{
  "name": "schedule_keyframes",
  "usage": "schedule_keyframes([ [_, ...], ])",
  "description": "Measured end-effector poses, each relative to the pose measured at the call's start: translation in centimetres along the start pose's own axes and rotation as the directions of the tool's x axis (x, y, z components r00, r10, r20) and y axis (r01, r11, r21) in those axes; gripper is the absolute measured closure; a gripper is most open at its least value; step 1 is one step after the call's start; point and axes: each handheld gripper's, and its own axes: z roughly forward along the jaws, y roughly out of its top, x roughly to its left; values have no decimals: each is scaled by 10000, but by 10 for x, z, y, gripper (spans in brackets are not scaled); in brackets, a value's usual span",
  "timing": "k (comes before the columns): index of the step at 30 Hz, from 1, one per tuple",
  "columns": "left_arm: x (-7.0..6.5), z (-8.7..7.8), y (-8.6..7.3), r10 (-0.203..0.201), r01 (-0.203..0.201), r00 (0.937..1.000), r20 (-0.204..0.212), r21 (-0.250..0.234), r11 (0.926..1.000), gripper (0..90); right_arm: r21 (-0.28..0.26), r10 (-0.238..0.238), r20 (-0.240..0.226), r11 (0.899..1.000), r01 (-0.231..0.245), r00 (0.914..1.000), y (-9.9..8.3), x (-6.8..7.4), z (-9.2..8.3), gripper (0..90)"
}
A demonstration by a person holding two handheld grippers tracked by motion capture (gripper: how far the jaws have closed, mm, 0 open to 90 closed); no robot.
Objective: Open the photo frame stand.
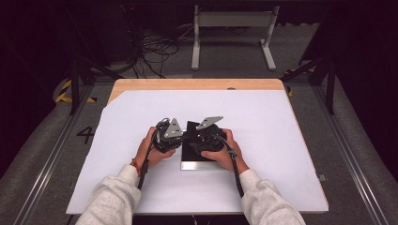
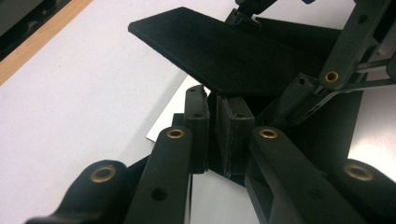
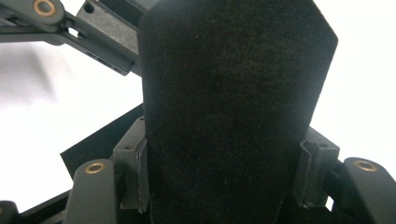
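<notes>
A flat black pad with a silvery front edge (image 1: 202,165) lies on the white sheet (image 1: 281,140) at mid table. A black felt-covered panel (image 1: 192,126) rises tilted from it. In the right gripper view this panel (image 3: 233,102) stands between the pads (image 3: 138,172) of my right gripper (image 3: 222,175), which press on its two side edges. My left gripper (image 2: 215,116) has its pads nearly together, pinching a thin black edge just under the raised panel (image 2: 219,51). From above, the left gripper (image 1: 184,138) and right gripper (image 1: 196,139) meet over the pad, tips close together.
The white sheet covers most of the wooden table (image 1: 197,84), with bare room left, right and behind the hands. Beyond the far edge are floor cables (image 1: 155,49) and a white frame (image 1: 232,35). Grey-sleeved forearms enter from the bottom.
</notes>
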Motion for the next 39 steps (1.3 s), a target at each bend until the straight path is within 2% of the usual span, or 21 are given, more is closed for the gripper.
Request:
schedule_keyframes([
  [5, 1, -5, -4, -186, 186, 9996, -191, -11, 9998, 814, 10, -124, 25, 9999, 124, 9999, -1, 4, 1, 355],
  [9, 4, -8, -6, -498, 495, 9984, -250, -112, 9987, 807, -64, 32, 41, 10000, -32, 10000, -4, 4, 0, 354],
  [12, 3, -7, -6, -453, 453, 9982, -387, -7, 9990, 803, -76, 268, -141, 9996, -269, 9995, -7, 2, -4, 326],
  [14, 2, -6, -5, -469, 471, 9981, -403, 39, 9989, 801, -89, 319, -67, 9995, -319, 9995, -13, 0, -9, 306],
  [16, 1, -4, -4, -469, 470, 9982, -387, 41, 9989, 801, -82, 263, -155, 9996, -264, 9995, -18, -1, -13, 311],
  [19, -2, 0, -2, -326, 334, 9987, -397, 217, 9992, 809, -162, 177, -261, 9997, -181, 9995, -23, 0, -16, 367],
  [20, -3, 1, -1, -315, 328, 9987, -405, 310, 9990, 808, -241, 136, -248, 9996, -142, 9996, -24, 1, -16, 402],
  [22, -4, 4, 1, -224, 243, 9988, -445, 434, 9988, 805, -357, 83, -137, 9993, -88, 9999, -26, 3, -16, 406],
  [29, -5, 7, 4, -243, 263, 9990, -387, 526, 9983, 782, -354, 449, 65, 9984, -446, 9990, -27, 7, -19, 411],
  [33, -4, 4, -1, -405, 428, 9982, -452, 499, 9978, 774, -320, 584, 209, 9978, -577, 9981, -28, 9, -20, 411],
  [39, -6, -2, -7, -321, 344, 9983, -496, 462, 9983, 770, -460, 666, 196, 9968, -656, 9976, -30, 9, -20, 408],
])
